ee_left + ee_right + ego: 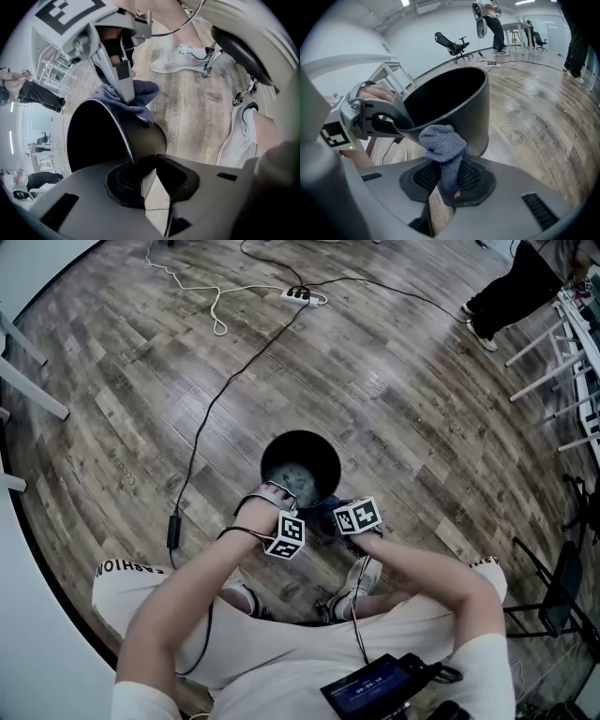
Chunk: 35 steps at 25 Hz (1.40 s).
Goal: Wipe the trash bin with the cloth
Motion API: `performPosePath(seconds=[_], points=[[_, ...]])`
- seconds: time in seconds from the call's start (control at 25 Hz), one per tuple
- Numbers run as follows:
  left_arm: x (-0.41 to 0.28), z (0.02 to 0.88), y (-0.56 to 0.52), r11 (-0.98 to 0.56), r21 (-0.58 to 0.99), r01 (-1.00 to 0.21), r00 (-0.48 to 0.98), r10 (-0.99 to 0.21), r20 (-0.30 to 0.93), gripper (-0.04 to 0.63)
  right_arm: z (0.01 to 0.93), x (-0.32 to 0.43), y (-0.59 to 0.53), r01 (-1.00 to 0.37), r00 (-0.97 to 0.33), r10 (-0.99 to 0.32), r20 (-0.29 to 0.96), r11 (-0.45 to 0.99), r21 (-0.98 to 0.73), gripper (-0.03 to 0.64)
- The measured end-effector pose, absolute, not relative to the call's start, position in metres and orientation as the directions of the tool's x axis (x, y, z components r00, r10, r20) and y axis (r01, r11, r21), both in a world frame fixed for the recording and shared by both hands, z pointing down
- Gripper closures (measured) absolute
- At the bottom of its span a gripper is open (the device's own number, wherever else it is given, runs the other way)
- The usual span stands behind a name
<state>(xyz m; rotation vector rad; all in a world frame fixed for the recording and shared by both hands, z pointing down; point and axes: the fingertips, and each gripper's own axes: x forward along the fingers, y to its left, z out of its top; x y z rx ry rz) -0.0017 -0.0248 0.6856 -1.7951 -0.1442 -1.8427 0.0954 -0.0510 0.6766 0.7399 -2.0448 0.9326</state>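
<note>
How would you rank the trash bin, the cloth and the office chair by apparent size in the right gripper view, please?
1. trash bin, largest.
2. cloth, enlarged by nearness to the camera.
3. office chair, smallest in the picture only because it stands far back.

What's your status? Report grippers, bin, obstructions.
Left gripper clamped on rim of round black trash bin. Right gripper holds bunched blue-grey cloth at the rim. Black floor cable lies apart from bin.
</note>
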Motion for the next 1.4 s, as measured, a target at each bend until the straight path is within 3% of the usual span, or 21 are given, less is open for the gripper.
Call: performPosePath(seconds=[0.64,0.8,0.88,0.96,1.08,1.4], points=[[0.020,0.684,-0.033,-0.885,-0.296,0.360,0.095,-0.281,0.955,0.514,0.833,0.120,-0.090,-0.819,-0.445,-0.243,0.862,0.499,-0.283,0.540],[0.020,0.683,-0.038,-0.889,-0.304,0.343,0.110,-0.284,0.953,0.514,0.849,0.120,-0.096,-0.851,-0.470,-0.236,0.850,0.375,-0.366,0.540],[0.023,0.685,-0.034,-0.890,-0.312,0.333,0.131,-0.284,0.950,0.511,0.851,0.124,-0.090,-0.839,-0.483,-0.207,0.851,0.387,-0.382,0.540],[0.028,0.683,-0.035,-0.900,-0.315,0.301,0.162,-0.278,0.947,0.506,0.840,0.134,-0.091,-0.839,-0.457,-0.182,0.871,0.412,-0.355,0.540],[0.023,0.680,-0.030,-0.919,-0.277,0.282,0.173,-0.235,0.956,0.427,0.801,0.144,-0.087,-0.848,-0.427,-0.157,0.890,0.412,-0.334,0.540],[-0.010,0.690,-0.039,-0.862,-0.285,0.419,0.069,-0.283,0.957,0.388,0.664,0.130,-0.066,-0.729,-0.520,-0.152,0.840,0.592,-0.345,0.540]])
